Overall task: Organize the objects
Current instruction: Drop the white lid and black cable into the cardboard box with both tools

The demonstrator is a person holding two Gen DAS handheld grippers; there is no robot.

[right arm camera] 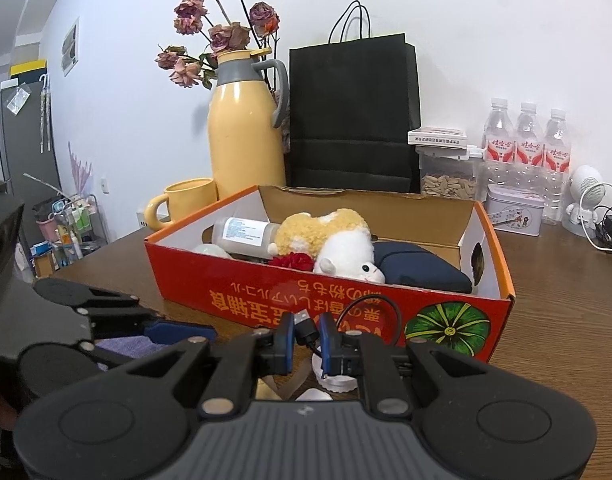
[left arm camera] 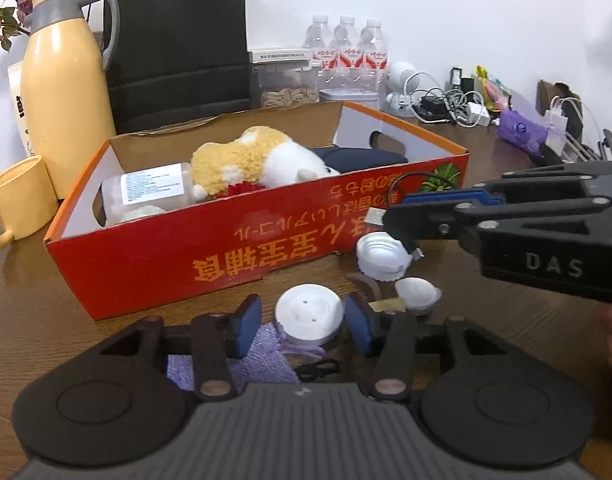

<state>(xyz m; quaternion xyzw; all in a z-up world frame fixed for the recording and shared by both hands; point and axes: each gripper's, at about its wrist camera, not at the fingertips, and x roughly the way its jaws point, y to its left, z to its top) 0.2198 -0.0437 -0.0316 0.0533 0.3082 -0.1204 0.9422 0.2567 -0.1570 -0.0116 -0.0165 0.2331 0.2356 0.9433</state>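
My left gripper [left arm camera: 302, 326] is open low over the wooden table, a white round disc [left arm camera: 309, 316] sitting between its blue pads with a gap showing on the left side. Under it lie a purple mesh pouch [left arm camera: 242, 360] and a small black clip [left arm camera: 318, 368]. My right gripper [right arm camera: 308, 330] is shut on the USB plug [right arm camera: 304, 320] of a black cable and reaches in from the right in the left wrist view. A white ridged cap [left arm camera: 380, 256] and a white shell-shaped piece [left arm camera: 418, 292] lie below it. The red cardboard box [left arm camera: 166, 264] holds a plush toy [left arm camera: 262, 160], a jar [left arm camera: 154, 192] and a dark pouch [right arm camera: 422, 264].
Behind the box stand a yellow thermos jug [left arm camera: 66, 96], a yellow mug [left arm camera: 20, 200], a black paper bag [left arm camera: 178, 40] and three water bottles [left arm camera: 348, 52]. Tangled chargers and cables [left arm camera: 446, 108] and a purple pack [left arm camera: 522, 132] sit at the far right.
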